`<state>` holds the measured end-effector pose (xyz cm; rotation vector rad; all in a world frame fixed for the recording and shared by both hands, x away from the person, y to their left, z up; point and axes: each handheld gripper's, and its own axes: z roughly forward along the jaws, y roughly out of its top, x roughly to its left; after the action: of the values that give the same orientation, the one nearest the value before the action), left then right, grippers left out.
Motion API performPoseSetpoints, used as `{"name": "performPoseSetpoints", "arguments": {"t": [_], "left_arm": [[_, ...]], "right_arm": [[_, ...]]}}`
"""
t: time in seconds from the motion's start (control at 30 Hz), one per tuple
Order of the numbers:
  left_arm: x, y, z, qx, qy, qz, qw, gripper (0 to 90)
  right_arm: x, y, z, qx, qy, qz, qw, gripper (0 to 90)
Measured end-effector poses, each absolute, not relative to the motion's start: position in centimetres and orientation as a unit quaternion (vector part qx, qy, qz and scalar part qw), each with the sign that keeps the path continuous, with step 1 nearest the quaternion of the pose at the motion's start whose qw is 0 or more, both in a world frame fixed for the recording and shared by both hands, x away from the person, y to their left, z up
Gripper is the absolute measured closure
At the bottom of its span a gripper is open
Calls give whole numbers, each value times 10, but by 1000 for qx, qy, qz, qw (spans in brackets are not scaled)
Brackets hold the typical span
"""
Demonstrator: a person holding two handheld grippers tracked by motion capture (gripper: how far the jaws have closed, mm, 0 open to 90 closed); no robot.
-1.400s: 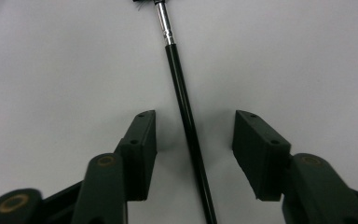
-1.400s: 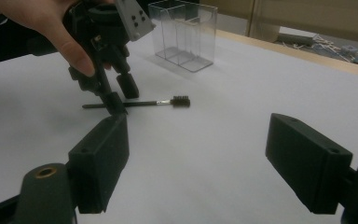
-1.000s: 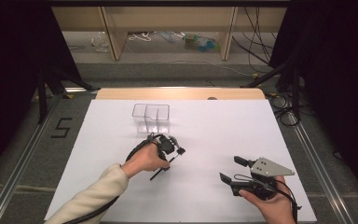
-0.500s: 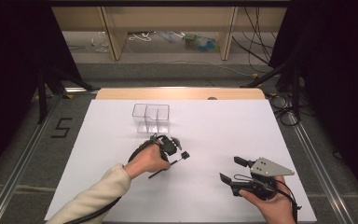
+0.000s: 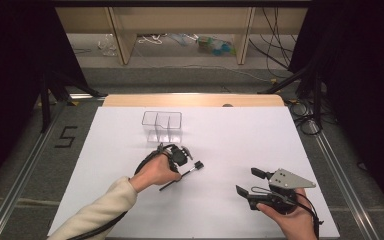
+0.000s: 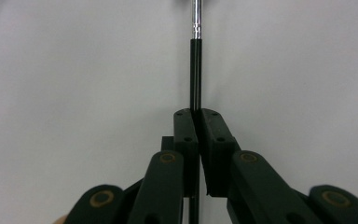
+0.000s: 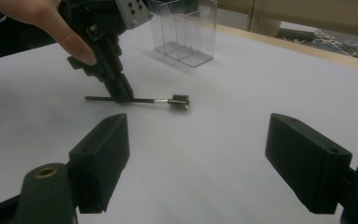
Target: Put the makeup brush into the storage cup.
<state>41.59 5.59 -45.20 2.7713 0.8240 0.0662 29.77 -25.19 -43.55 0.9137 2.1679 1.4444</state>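
A thin black-handled brush (image 5: 189,171) with a metal ferrule and a small dark head lies on the white table. My left gripper (image 5: 174,175) points down at it and is shut on the handle near its middle. In the left gripper view the jaws (image 6: 196,114) pinch the black handle (image 6: 195,70), which runs straight ahead. In the right gripper view the brush (image 7: 158,100) lies level under the left gripper (image 7: 121,95). My right gripper (image 5: 250,182) rests at the front right, open and empty (image 7: 198,144).
A clear plastic container (image 5: 162,122) with divided compartments stands upright behind the left hand, also in the right gripper view (image 7: 184,28). The white sheet (image 5: 240,135) covers the table, with a wooden edge (image 5: 195,100) at the back.
The left gripper's jaws have closed on the brush handle, and the brush head now sticks out farther to the right of the hand. Both hands stayed in place.
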Motion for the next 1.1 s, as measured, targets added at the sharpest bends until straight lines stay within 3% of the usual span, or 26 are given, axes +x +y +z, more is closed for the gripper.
{"name": "performPoseSetpoints", "arguments": {"t": [1.1], "left_arm": [[407, 71, -432, 927, 289, 52, 233, 855]], "right_arm": [[298, -253, -435, 326, 775, 506, 191, 228]]}}
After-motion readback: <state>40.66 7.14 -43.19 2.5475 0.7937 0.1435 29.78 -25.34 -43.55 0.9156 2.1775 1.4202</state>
